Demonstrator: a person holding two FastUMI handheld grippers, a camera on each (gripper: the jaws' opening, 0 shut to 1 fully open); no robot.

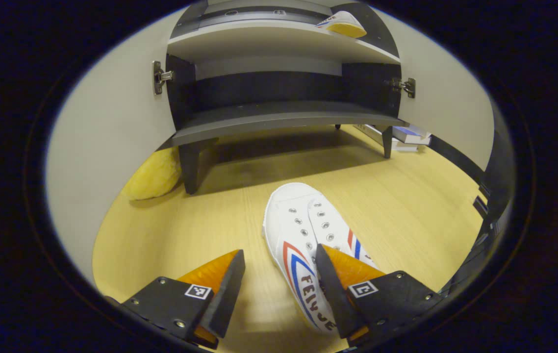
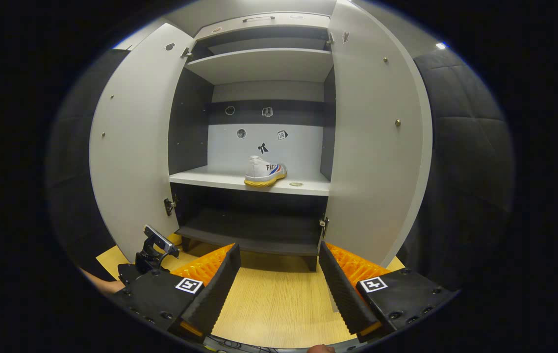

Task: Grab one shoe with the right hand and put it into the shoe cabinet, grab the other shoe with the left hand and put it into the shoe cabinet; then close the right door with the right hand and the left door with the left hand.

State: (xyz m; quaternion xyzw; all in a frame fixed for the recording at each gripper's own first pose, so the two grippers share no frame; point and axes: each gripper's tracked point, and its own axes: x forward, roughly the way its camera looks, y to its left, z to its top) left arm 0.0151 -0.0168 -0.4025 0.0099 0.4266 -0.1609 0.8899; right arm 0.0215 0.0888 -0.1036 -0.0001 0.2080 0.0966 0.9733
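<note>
One shoe is home: the white canvas sneaker with a yellow sole and red-and-blue stripes (image 2: 265, 172) sits on the middle shelf of the tall grey-and-dark shoe cabinet (image 2: 264, 63), right of centre. Its mate, the second white lace-less sneaker (image 1: 303, 245), lies on the pale wooden floor (image 1: 406, 206) in front of the cabinet, toe toward it — so by my reading you are at the halfway mark, with this pickup, the placing and both doors left. The left door (image 2: 132, 142) and right door (image 2: 377, 142) stand wide open.

Your left tool (image 1: 279, 274) hangs low with its jaws apart, holding nothing; one finger overlaps the sneaker's heel end, though contact I cannot confirm. Your right tool (image 2: 276, 274) is spread and empty too, well back from the cabinet.

The left gripper view gives you the floor sneaker, a yellow plush object (image 1: 154, 176) by the cabinet leg, and some stacked books (image 1: 406, 135) — the right gripper view gives the whole cabinet and the doors.
</note>
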